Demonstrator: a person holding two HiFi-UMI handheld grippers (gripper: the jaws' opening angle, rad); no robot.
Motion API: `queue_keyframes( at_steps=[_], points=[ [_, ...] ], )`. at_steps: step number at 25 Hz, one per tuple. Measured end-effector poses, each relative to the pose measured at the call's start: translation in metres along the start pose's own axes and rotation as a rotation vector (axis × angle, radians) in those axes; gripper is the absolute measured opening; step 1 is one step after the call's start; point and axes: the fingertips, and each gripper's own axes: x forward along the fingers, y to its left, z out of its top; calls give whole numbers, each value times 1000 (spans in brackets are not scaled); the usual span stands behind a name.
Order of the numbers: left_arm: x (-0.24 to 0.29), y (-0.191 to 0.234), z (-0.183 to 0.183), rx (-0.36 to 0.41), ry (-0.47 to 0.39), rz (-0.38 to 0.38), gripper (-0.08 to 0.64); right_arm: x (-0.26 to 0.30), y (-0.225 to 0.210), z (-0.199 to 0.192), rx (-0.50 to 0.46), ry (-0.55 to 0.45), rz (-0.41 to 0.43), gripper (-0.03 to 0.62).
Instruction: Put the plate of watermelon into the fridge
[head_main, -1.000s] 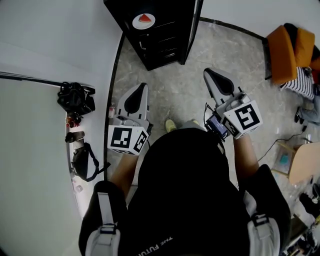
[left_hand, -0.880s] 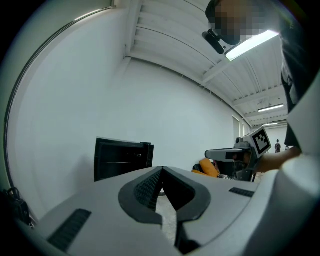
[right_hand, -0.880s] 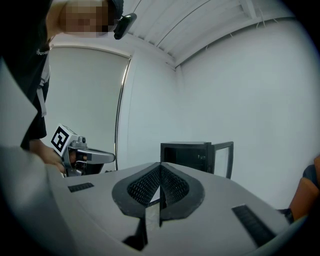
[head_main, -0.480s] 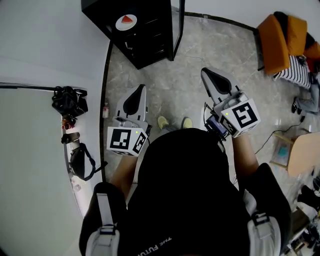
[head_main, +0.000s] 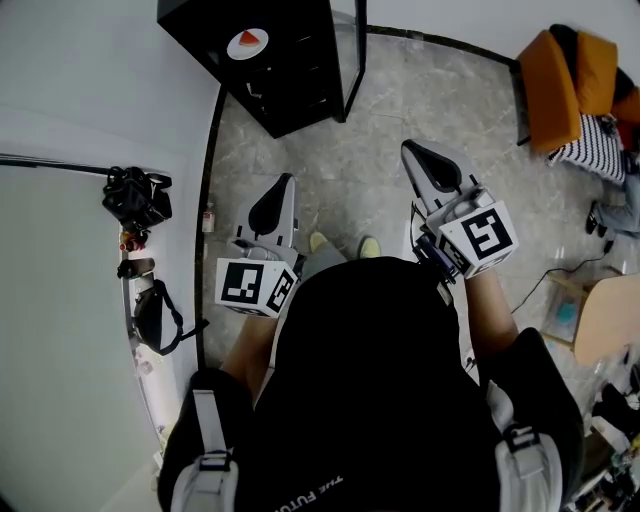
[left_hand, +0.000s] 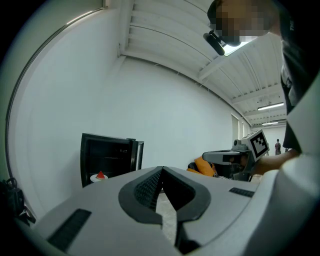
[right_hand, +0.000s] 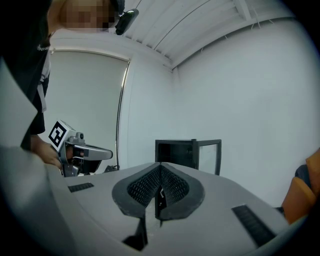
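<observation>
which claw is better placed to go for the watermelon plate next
Left, probably. The plate sits at the left of the fridge, ahead of the left claw; the right claw is farther across. Both are shut and empty.

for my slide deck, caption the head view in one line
Left tongs and right tongs shut and empty, facing the open black fridge with the plate of watermelon.
</observation>
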Motion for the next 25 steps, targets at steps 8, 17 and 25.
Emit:
queue_keyframes(
  at_steps=[8,17,25],
  points=[
    [4,-18,-3,5,-3,5,6,-12,-13,5,-11,-38,0,9],
    [1,-18,3,12,-17,24,6,-14,-14,10,-20,-51,11,9],
    [-2,-8,11,13,-32,33,6,-2,-5,11,-25,-43,40,9]
  ],
)
